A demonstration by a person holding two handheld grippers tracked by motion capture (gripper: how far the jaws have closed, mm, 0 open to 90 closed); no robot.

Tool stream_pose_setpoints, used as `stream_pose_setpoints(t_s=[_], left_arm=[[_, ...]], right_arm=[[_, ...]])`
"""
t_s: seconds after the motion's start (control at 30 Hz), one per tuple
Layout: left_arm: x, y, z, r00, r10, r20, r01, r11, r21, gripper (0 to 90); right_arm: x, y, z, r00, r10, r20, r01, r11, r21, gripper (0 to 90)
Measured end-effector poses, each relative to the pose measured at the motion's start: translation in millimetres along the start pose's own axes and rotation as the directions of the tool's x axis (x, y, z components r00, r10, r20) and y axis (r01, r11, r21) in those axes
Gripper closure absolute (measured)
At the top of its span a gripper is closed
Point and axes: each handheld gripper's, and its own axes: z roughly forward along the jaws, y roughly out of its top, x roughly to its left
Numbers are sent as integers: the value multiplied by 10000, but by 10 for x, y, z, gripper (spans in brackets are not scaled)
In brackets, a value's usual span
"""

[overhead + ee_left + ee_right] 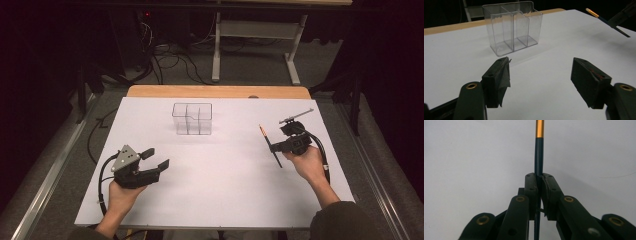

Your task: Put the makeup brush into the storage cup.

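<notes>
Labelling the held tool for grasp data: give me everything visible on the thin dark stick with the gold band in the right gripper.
The thin dark stick with the gold band is a slim, straight rod, dark blue-black along the shaft, with a metallic gold-orange ferrule near its far end; its tip is too small to identify. The right gripper is shut on its shaft. It is held above the white table sheet, right of the clear three-compartment plastic organizer, apart from it.
</notes>
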Motion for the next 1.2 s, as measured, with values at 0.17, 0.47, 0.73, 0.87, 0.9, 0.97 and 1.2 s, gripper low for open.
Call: stream_pose_setpoints(t_s=[0.17, 0.47, 0.73, 0.87, 0.9, 0.97, 1.2], left_arm=[[0, -1, 2, 10000, -6, 13, 6, 10000, 17, 316], [0, 0, -4, 10000, 27, -38, -27, 10000, 11, 317], [-7, 0, -2, 10000, 16, 29, -16, 10000, 17, 317], [-3, 0, -2, 10000, 33, -38, -33, 10000, 24, 317], [-3, -1, 1, 10000, 22, -46, -22, 10000, 42, 317], [-8, -1, 5, 10000, 1, 39, -1, 10000, 45, 317], [-15, -3, 11, 10000, -16, 98, 16, 10000, 80, 317]], right_arm=[[41, -67, -26, 9997, -72, -240, 67, 9998, -202, 850], [142, -196, -33, 9982, -212, -565, 185, 9987, -476, 850], [234, -298, -39, 9958, -386, -832, 315, 9959, -849, 850], [292, -355, -54, 9949, -511, -866, 417, 9934, -1066, 850], [306, -368, -58, 9944, -566, -895, 465, 9927, -1113, 850], [328, -388, -61, 9939, -595, -925, 484, 9918, -1185, 850], [392, -458, -45, 9917, -704, -1077, 547, 9884, -1419, 850]])
